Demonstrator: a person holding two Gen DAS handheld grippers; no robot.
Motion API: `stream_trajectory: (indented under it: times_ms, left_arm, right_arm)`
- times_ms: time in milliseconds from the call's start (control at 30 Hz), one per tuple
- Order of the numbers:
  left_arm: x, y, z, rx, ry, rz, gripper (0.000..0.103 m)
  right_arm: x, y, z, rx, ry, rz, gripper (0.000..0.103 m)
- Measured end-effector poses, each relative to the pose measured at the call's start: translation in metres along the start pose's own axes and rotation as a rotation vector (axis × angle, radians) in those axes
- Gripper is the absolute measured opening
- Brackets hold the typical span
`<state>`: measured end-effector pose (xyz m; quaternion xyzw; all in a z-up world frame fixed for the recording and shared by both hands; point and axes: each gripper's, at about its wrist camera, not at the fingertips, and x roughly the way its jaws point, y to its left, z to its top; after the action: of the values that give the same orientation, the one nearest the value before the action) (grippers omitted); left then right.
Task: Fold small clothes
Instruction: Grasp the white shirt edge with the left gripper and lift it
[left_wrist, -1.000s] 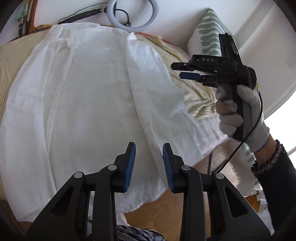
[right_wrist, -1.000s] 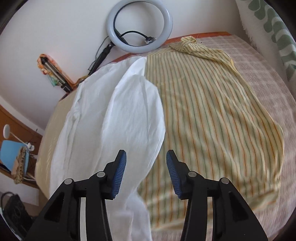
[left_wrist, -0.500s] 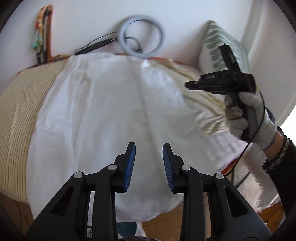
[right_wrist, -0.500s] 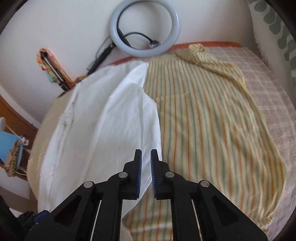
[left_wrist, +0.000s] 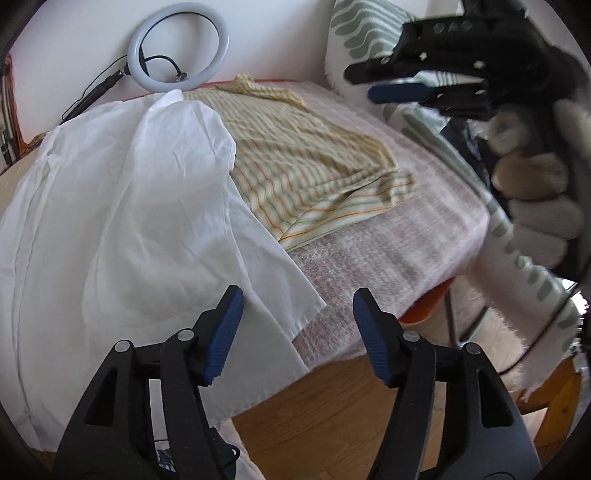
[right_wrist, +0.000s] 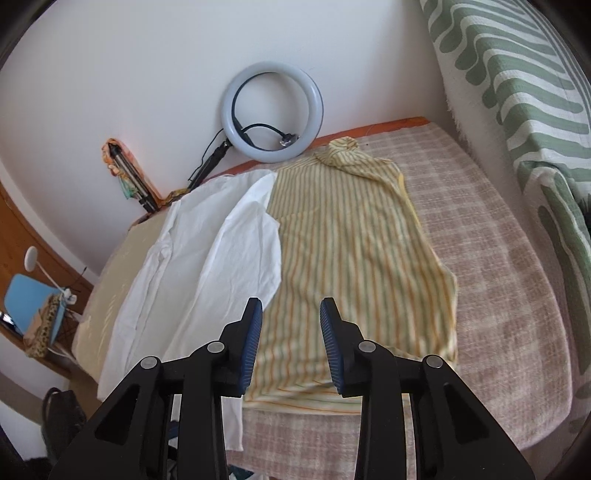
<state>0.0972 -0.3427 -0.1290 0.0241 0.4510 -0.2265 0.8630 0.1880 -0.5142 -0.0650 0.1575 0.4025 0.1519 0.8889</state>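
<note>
**One side folded in, both tongs empty above the white shirt**

We found the thin white cotton shirt (left_wrist: 122, 206) spread on the pinkish checked blanket (left_wrist: 399, 236) that covered the table, its hem hanging over the near edge. Its right side panel (right_wrist: 247, 251) already lay turned in over the body, so we judged the first lengthwise fold done and the next one not yet begun. Just beside it, partly under its folded edge, lay the yellow shirt with green and orange stripes (right_wrist: 354, 258), flat and unfolded.

Our left gripper (left_wrist: 297, 325) hovered over the white shirt's near right corner with its jaws opening, well apart and holding nothing; the cloth lay below them, not between the pads. Our right gripper (right_wrist: 291, 343), carried in a grey knitted glove (left_wrist: 543, 206), hung above the seam where the two garments met, its jaws also opening, moderately apart and empty.

Farther out, a white ring lamp (right_wrist: 273, 110) leaned on the wall and a cream-and-green patterned throw (right_wrist: 517, 81) hung at the right.

The next move, we judged, called for pinching the hem and shoulder of the unfolded left side and carrying it across, without catching the striped shirt.
</note>
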Motion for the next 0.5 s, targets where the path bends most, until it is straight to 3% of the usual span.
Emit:
stream_trajectory:
  times_ms: [100,167,200,233,267,367,433,500]
  left_arm:
    - [0.007,0.005,-0.002,-0.03,-0.019,0.038,0.064]
    - [0.007,0.009,-0.003,-0.04,-0.032,0.05,0.057]
    - [0.007,0.013,-0.003,-0.049,-0.04,0.054,0.04]
    - [0.007,0.018,-0.003,-0.063,-0.049,0.053,0.012]
    - [0.006,0.03,-0.001,-0.109,-0.045,0.024,0.001]
    - [-0.003,0.072,-0.002,-0.319,-0.02,-0.149,0.002]
    - [-0.016,0.086,-0.003,-0.376,-0.036,-0.181,0.001]
    - [-0.03,0.094,-0.005,-0.392,-0.059,-0.187,0.001]
  right_arm:
    - [-0.001,-0.009,-0.002,0.019,-0.002,0.001,0.031]
    - [0.002,-0.013,-0.004,0.026,0.004,0.007,0.031]
    - [0.003,-0.014,-0.005,0.026,0.008,0.011,0.031]
    - [0.006,-0.014,-0.004,0.025,0.012,0.014,0.031]
    - [0.008,-0.014,-0.005,0.025,0.015,0.019,0.031]
    - [0.019,-0.011,-0.001,0.031,0.02,0.056,0.031]
    - [0.032,-0.007,0.002,0.042,0.034,0.086,0.032]
    - [0.048,-0.002,0.005,0.053,0.047,0.107,0.042]
